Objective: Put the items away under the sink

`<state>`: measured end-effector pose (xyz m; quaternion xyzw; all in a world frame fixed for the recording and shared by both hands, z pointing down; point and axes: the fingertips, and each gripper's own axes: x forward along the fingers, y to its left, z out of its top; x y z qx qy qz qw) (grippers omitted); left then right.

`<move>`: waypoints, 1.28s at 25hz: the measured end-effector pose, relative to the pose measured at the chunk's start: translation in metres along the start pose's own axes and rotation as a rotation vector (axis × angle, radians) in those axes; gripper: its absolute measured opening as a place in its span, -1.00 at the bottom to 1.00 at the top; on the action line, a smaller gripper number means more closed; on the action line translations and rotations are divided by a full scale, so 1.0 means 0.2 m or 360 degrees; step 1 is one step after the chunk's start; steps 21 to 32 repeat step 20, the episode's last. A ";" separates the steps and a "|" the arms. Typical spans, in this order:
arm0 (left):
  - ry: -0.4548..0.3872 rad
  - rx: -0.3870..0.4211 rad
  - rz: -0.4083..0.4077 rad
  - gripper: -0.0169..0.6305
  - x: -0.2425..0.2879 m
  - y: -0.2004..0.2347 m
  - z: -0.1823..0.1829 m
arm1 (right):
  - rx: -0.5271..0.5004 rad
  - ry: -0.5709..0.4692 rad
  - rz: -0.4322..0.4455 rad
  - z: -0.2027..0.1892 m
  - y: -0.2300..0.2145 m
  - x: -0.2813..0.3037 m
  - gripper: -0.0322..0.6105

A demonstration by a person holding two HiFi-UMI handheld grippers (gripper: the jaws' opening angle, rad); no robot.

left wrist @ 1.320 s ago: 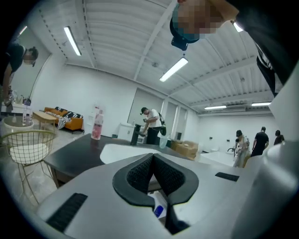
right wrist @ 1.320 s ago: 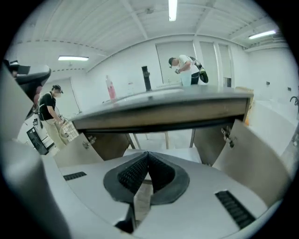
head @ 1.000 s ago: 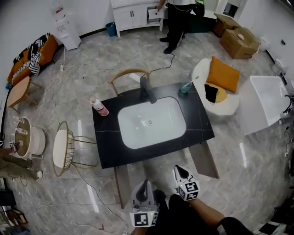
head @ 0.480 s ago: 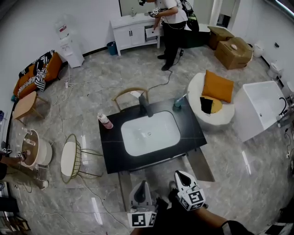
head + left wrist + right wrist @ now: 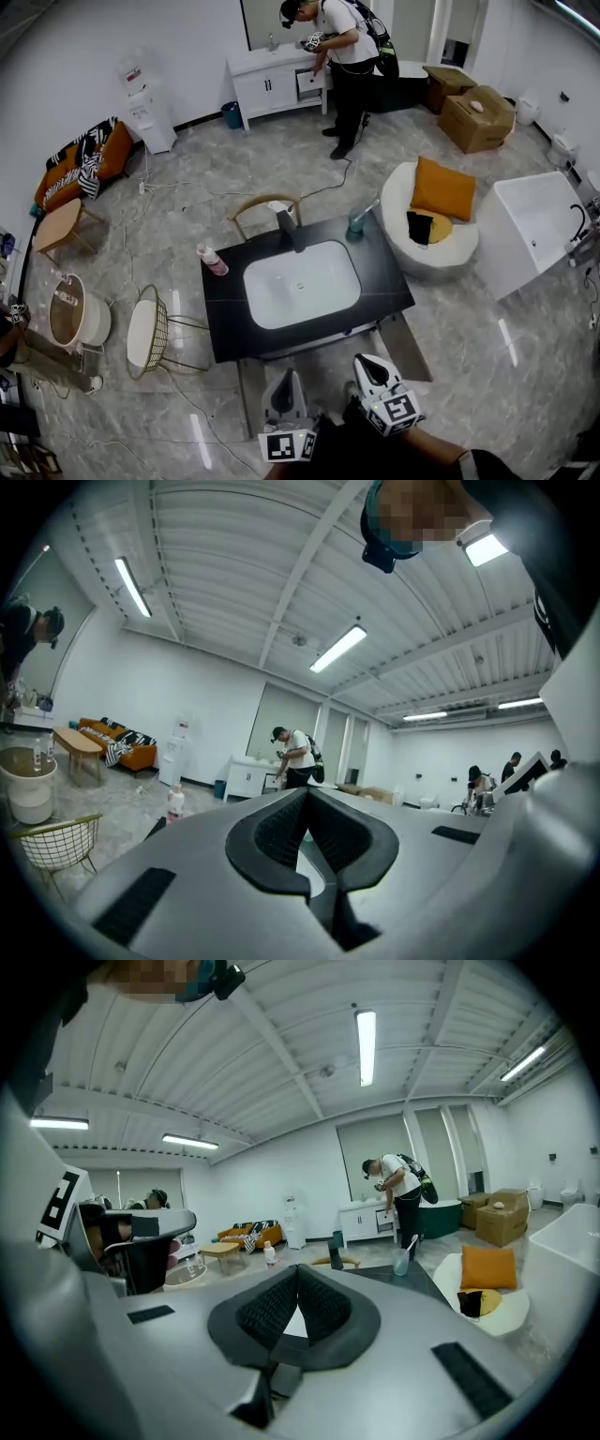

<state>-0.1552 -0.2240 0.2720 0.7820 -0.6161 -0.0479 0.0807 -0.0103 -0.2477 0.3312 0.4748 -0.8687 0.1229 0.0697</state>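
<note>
A black counter [image 5: 384, 286] with a white sink basin [image 5: 302, 283] and a dark faucet [image 5: 286, 230] stands in the middle of the room. On its left corner is a pink-and-white bottle [image 5: 213, 260] [image 5: 174, 802] [image 5: 270, 1255]. At its back right is a clear cup with a toothbrush [image 5: 355, 223] [image 5: 402, 1260]. My left gripper [image 5: 287, 374] [image 5: 307, 791] and right gripper [image 5: 360, 360] [image 5: 297, 1269] hover side by side in front of the counter. Both are shut with nothing between their jaws.
A wire chair with a white seat [image 5: 142, 330] stands left of the counter, a wooden chair [image 5: 265, 203] behind it. A white armchair with an orange cushion [image 5: 441, 202] and a white tub [image 5: 539, 225] are to the right. A person [image 5: 342, 56] stands at a far white cabinet. Cables trail over the floor.
Both grippers have risen and stay shut. The head view has lifted, so the counter looks smaller and more of the far wall shows.
</note>
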 end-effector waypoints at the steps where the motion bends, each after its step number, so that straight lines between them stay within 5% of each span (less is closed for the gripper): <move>1: 0.0000 -0.0006 0.0002 -0.90 0.01 -0.01 0.00 | -0.0007 -0.0006 0.0004 0.02 -0.01 0.00 -0.87; 32: 0.0015 0.0006 0.0005 -0.90 0.07 -0.05 -0.02 | -0.0001 -0.0050 0.0114 0.07 0.00 0.03 -0.87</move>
